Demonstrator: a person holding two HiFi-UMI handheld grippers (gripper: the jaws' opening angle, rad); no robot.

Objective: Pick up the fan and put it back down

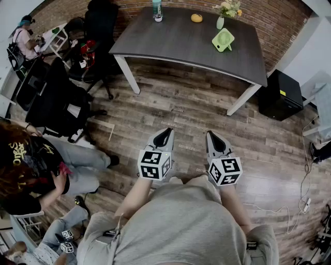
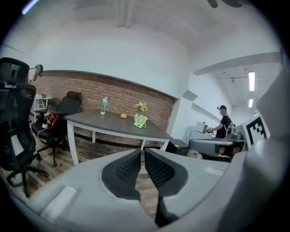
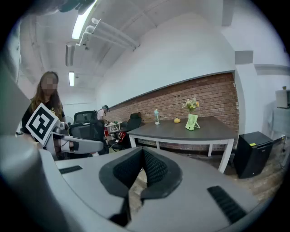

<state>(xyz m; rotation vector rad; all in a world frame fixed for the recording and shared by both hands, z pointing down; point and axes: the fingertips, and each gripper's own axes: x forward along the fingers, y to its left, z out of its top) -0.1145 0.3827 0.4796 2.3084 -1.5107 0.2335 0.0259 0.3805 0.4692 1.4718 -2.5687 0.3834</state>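
The fan [image 1: 223, 39], green, stands on the table [image 1: 181, 36] toward its right end, just in front of a vase [image 1: 221, 21] of flowers, with a yellow fruit [image 1: 196, 18] and a bottle [image 1: 156, 10] further left. Both grippers are held close to the person's body over the wood floor [image 1: 186, 106], well apart from the table and the fan, pointing toward them. The left gripper [image 1: 164, 132] has its jaws drawn together on nothing. The right gripper [image 1: 214, 135] is likewise closed and empty.
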